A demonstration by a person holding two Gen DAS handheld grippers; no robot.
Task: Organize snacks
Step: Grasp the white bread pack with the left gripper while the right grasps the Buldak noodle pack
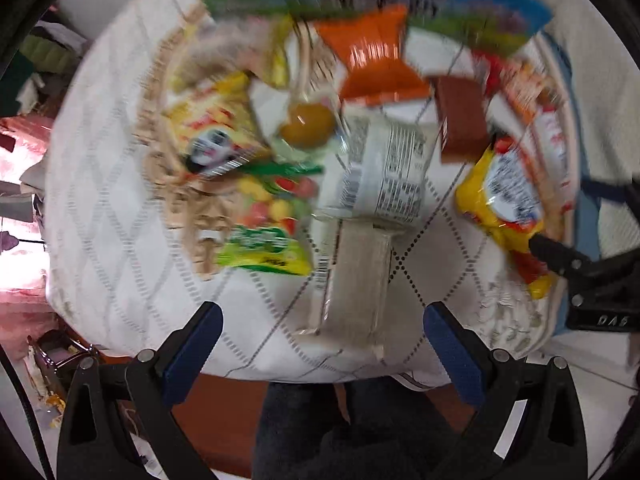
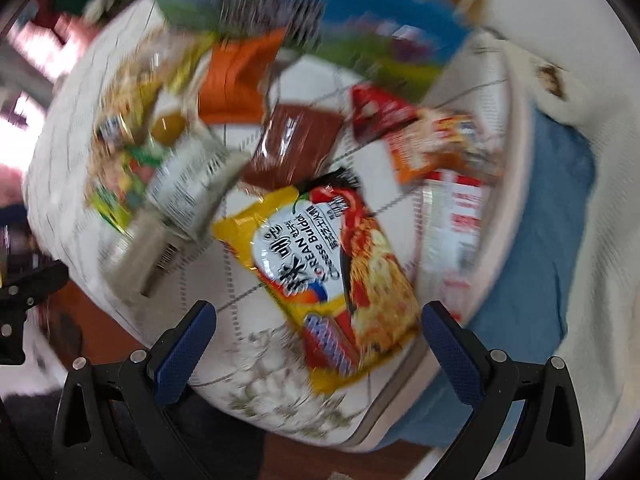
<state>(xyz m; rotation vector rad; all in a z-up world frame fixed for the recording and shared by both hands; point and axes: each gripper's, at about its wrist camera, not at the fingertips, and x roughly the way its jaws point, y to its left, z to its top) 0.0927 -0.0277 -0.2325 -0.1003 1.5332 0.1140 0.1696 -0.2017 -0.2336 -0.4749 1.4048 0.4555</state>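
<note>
Where blur smears snacks — labels unreadable

A white quilted cloth with a stitched diamond pattern covers the counter. A blue cushion lies just beside its edge, against a white fabric surface. Reddish-brown floor shows below.
</note>
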